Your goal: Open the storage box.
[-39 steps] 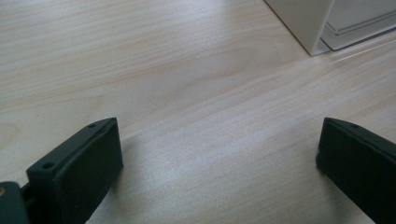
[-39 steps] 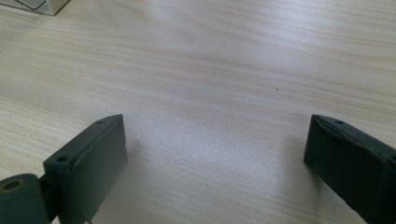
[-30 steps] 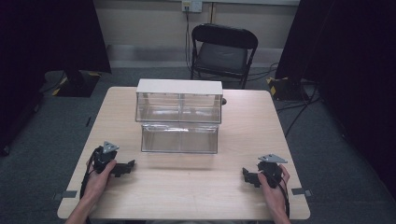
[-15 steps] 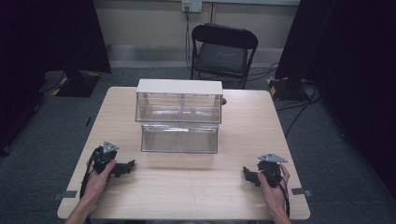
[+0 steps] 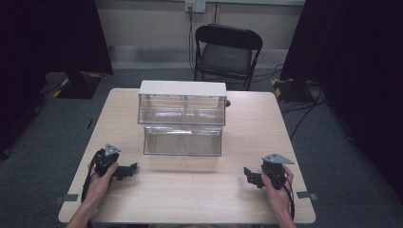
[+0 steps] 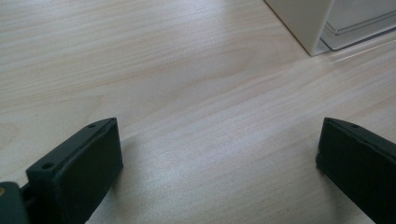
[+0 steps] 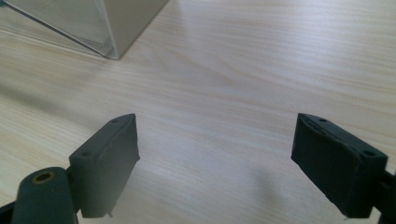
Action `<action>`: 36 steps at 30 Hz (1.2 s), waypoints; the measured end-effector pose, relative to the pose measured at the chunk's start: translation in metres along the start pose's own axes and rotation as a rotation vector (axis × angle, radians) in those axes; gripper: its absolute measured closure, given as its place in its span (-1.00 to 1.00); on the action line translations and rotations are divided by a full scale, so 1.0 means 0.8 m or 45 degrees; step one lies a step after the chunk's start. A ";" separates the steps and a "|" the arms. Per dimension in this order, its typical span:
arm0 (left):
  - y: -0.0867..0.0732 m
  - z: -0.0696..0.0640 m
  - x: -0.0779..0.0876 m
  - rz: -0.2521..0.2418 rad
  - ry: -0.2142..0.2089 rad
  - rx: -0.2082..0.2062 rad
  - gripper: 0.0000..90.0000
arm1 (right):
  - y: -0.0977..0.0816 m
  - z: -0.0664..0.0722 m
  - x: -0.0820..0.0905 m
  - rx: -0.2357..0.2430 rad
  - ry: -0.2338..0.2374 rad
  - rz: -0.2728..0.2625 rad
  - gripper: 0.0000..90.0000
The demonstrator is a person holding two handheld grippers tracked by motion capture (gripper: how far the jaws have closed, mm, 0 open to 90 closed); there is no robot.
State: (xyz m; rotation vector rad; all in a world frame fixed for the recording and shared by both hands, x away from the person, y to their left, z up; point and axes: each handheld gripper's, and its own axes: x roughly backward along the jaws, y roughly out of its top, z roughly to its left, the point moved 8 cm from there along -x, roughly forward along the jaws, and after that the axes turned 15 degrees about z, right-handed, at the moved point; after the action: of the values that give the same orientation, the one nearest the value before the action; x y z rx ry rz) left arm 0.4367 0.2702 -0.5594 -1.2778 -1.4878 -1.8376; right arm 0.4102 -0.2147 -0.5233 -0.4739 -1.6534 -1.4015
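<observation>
The left gripper is released: in the left gripper view its two black jaws stand wide apart with only bare wood between them. It lies low over the table, held in the person's left hand, in front of the clear cabinet and off its left front corner, near it but apart from it; its jaws point inward, along the cabinet's front

The right gripper has just been closing its jaws, yet in the right gripper view they stand well apart, gripping nothing, with bare tabletop between them. The right hand holds it in front of the cabinet, off its right front corner and not touching it, with the jaws pointing inward

The cabinet stands at the middle of the table, between the two grippers and beyond them. It has a white top, and its lower clear drawer juts forward of the upper tier. A dark folding chair stands behind the cabinet, past the table's far edge
</observation>
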 end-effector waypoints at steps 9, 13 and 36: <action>0.000 0.000 0.000 0.000 0.000 0.000 -1.00 | 0.011 0.024 0.010 0.064 0.084 -0.045 -0.69; 0.000 0.000 0.000 -0.001 0.000 0.000 -1.00 | 0.017 0.037 0.013 0.081 0.112 -0.057 -0.68; 0.000 0.000 0.000 0.000 0.001 0.001 -1.00 | 0.055 0.096 0.014 0.234 0.199 -0.085 -0.69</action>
State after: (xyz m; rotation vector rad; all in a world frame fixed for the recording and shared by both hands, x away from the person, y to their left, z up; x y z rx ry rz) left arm 0.4366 0.2702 -0.5594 -1.2769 -1.4884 -1.8370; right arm 0.4087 -0.1337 -0.4853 -0.2004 -1.6637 -1.2856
